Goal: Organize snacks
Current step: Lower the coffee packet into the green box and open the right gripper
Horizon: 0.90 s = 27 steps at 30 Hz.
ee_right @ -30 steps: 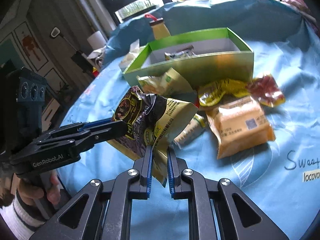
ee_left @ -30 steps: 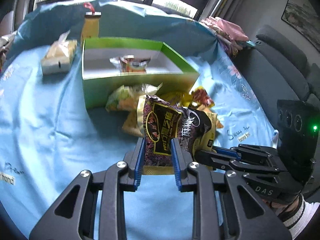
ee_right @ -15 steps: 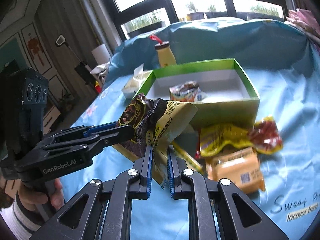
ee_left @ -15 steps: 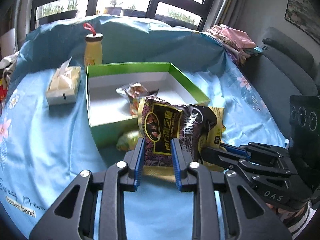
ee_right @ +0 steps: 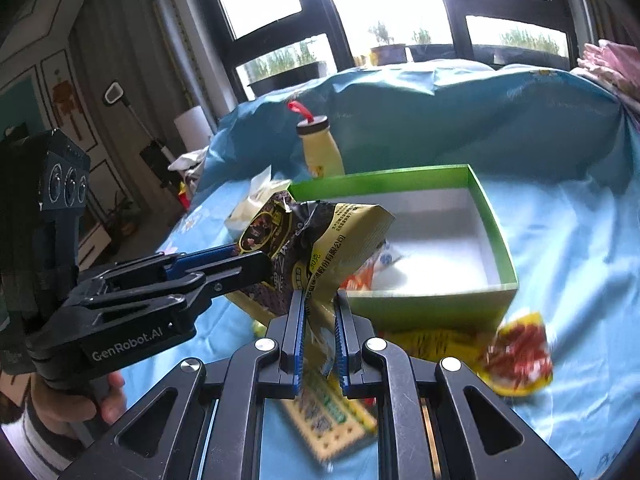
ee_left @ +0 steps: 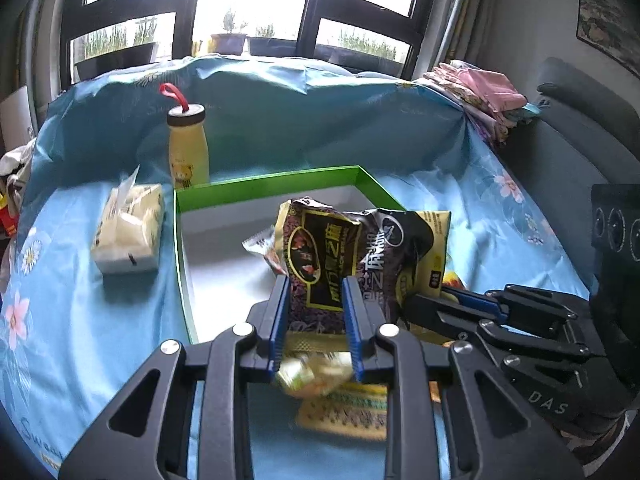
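Left wrist: crinkly foil snack bag [ee_left: 340, 256] — over glossy green box [ee_left: 280, 182].

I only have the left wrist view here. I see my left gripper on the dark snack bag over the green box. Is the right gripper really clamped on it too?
Observer: Yes. In the right wrist view the right gripper is shut on the yellow edge of the dark snack bag.
Operator: Anything left on the cloth past the box?
Observer: A red and yellow packet lies near the green box, on its near right side.
Operator: Who holds the left gripper?
Observer: A hand in a striped sleeve grips its handle.
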Each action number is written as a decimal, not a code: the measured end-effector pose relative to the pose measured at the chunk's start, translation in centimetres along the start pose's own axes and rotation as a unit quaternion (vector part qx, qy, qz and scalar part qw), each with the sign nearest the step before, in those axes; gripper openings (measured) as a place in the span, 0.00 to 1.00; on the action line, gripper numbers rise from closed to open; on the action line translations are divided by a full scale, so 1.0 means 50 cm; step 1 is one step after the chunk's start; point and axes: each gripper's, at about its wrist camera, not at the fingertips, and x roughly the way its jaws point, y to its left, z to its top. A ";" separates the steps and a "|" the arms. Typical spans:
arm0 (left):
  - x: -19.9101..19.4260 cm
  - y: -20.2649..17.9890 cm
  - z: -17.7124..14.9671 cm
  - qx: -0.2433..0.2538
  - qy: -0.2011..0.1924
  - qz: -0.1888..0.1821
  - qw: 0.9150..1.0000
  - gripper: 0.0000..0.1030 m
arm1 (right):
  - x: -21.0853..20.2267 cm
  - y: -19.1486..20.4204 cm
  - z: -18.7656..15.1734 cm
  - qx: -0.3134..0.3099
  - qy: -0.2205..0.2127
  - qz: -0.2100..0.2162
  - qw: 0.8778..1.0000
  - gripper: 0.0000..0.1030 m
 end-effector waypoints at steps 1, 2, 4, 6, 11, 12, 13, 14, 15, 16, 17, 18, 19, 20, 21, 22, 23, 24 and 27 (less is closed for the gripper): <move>0.005 0.002 0.005 0.001 0.001 0.001 1.000 0.24 | 0.006 -0.004 0.007 0.000 -0.001 0.000 1.000 0.14; 0.016 0.006 0.014 0.003 0.002 0.004 1.000 0.24 | 0.012 -0.007 0.014 0.000 -0.001 -0.001 1.000 0.14; 0.029 0.010 0.025 0.005 0.004 0.007 1.000 0.23 | 0.027 -0.015 0.030 0.003 0.000 -0.001 1.000 0.14; 0.045 0.016 0.034 0.004 0.007 0.010 1.000 0.24 | 0.042 -0.021 0.043 0.004 0.002 -0.003 1.000 0.14; 0.086 0.026 0.050 0.004 0.015 0.021 1.000 0.23 | 0.082 -0.036 0.068 0.006 0.011 -0.011 1.000 0.14; 0.093 0.028 0.052 0.002 0.018 0.022 1.000 0.23 | 0.089 -0.039 0.071 0.007 0.014 -0.012 1.000 0.14; 0.103 0.031 0.053 0.001 0.022 0.024 0.999 0.23 | 0.099 -0.045 0.074 0.009 0.018 -0.013 1.000 0.14; 0.111 0.032 0.053 0.000 0.026 0.026 0.999 0.23 | 0.107 -0.048 0.075 0.010 0.022 -0.014 1.000 0.14; 0.119 0.034 0.053 -0.001 0.030 0.027 0.999 0.24 | 0.115 -0.052 0.076 0.012 0.027 -0.015 0.999 0.14; 0.127 0.034 0.052 0.000 0.034 0.030 0.999 0.24 | 0.124 -0.057 0.076 0.015 0.032 -0.015 0.999 0.14; 0.136 0.035 0.051 0.001 0.040 0.032 0.999 0.24 | 0.133 -0.059 0.078 0.016 0.037 -0.016 0.999 0.14; 0.145 0.038 0.049 0.000 0.046 0.035 0.998 0.24 | 0.142 -0.063 0.076 0.017 0.042 -0.018 0.999 0.14; 0.150 0.039 0.048 0.000 0.049 0.037 0.998 0.24 | 0.149 -0.066 0.075 0.018 0.046 -0.018 0.999 0.14; 0.159 0.041 0.046 0.001 0.056 0.039 0.998 0.24 | 0.155 -0.068 0.071 0.020 0.051 -0.019 0.998 0.14; 0.165 0.042 0.046 0.000 0.060 0.041 0.997 0.24 | 0.163 -0.072 0.071 0.023 0.057 -0.019 0.998 0.14; 0.172 0.045 0.045 -0.001 0.065 0.045 0.997 0.24 | 0.173 -0.076 0.069 0.025 0.063 -0.019 0.997 0.14; 0.181 0.049 0.045 -0.001 0.070 0.048 0.996 0.25 | 0.180 -0.079 0.070 0.025 0.068 -0.019 0.997 0.14; 0.186 0.052 0.045 -0.003 0.075 0.048 0.996 0.25 | 0.185 -0.082 0.072 0.027 0.070 -0.018 0.997 0.14; 0.197 0.058 0.047 -0.003 0.083 0.054 0.995 0.27 | 0.199 -0.090 0.077 0.034 0.079 -0.014 0.996 0.14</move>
